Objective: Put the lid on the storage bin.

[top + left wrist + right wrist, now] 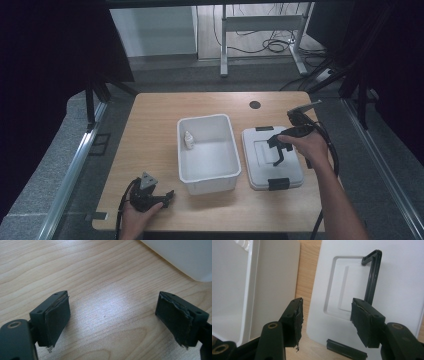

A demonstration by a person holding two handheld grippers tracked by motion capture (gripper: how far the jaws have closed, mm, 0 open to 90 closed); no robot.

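Hovering over the lid (272, 157) at three o'clock of the bin (207, 152), the right tool (279, 150) is gaping, likely readying a grab; left tool (167, 197), also apart, is idling on the counter (150, 135).

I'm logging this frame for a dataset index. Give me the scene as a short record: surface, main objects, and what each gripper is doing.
surface: wooden table
bin: white open bin, mid-table, small white bottle inside
lid: white lid with black handle, flat on the table, right of the bin
left gripper: open, low over bare wood, near the bin's front corner
right gripper: open, above the lid, beside the handle
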